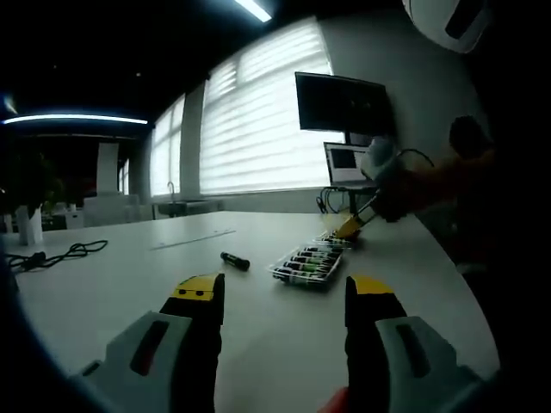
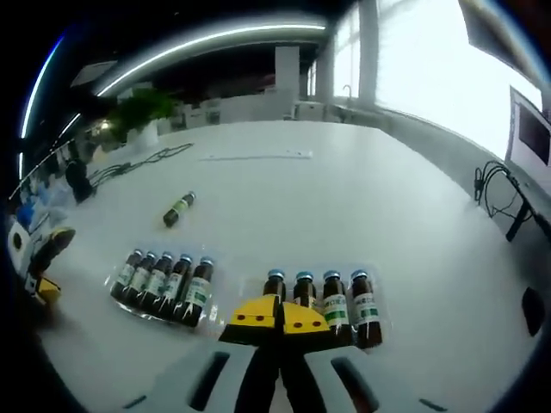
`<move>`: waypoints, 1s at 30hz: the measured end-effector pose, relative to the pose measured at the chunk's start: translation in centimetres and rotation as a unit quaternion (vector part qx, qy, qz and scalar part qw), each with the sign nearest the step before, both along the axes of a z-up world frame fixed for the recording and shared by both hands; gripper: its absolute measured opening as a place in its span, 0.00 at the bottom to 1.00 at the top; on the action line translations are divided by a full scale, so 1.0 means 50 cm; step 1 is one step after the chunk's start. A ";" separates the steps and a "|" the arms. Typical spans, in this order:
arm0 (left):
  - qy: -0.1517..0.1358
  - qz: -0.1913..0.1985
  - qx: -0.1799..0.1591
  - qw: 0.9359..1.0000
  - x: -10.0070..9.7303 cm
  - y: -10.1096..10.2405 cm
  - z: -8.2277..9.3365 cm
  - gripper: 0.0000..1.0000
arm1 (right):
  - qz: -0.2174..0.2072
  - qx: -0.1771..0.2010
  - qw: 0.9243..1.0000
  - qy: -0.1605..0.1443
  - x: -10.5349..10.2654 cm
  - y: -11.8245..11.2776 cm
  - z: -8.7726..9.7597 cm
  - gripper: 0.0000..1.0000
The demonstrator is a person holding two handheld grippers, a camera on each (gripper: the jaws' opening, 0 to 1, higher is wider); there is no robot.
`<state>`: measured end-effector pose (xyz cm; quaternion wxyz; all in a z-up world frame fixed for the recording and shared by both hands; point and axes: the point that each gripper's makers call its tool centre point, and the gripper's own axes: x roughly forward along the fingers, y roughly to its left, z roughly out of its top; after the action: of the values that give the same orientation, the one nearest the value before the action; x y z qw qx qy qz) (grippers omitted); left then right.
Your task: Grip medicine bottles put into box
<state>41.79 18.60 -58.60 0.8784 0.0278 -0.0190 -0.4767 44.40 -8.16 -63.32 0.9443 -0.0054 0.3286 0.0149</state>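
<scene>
Nine bottles already lie in two clear trays low in the right gripper view, five in the left tray (image 2: pixel 162 282) and four in the right tray (image 2: pixel 331 301), while one loose bottle (image 2: pixel 178 209) lies apart on the white surface (image 2: pixel 344 198) toward the upper left, so by my reading one pick is left. The right gripper (image 2: pixel 281 320) sits at the right tray, jaws pressed together on nothing (yellow tips touching). The left gripper (image 1: pixel 284 297) hovers with jaws wide apart and empty, the loose bottle (image 1: pixel 234 261) just above them.
</scene>
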 end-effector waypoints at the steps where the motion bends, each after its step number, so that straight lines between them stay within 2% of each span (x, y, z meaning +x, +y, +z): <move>1: 0.000 0.000 0.000 1.000 0.000 0.000 0.000 0.49 | 0.000 -0.001 1.000 0.000 0.000 0.002 0.002 0.00; 4: 0.000 -0.001 0.000 1.000 0.000 -0.001 0.000 0.49 | 0.001 -0.004 1.000 0.005 0.004 0.000 0.005 0.00; 7: 0.000 0.000 0.001 1.000 -0.001 -0.001 -0.001 0.49 | 0.002 0.003 1.000 -0.003 0.009 0.005 0.012 0.00; 11: 0.000 0.001 0.002 1.000 0.000 -0.001 -0.001 0.49 | 0.034 -0.012 0.999 -0.016 0.017 0.015 0.018 0.07; 20: -0.001 0.001 0.002 1.000 0.000 -0.001 -0.001 0.49 | 0.037 0.011 0.999 -0.028 0.026 0.031 0.025 0.08; 24: -0.001 0.001 0.002 1.000 0.000 -0.001 0.000 0.49 | 0.049 0.007 0.998 -0.028 0.033 0.043 0.029 0.08; 30: -0.001 0.000 0.001 1.000 -0.001 -0.002 0.001 0.49 | 0.073 0.023 0.997 -0.032 0.051 0.075 0.047 0.10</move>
<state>41.74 18.51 -58.56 0.8783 0.0295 -0.0192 -0.4767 46.96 -4.40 -60.96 0.9506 -0.0078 0.2966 0.0910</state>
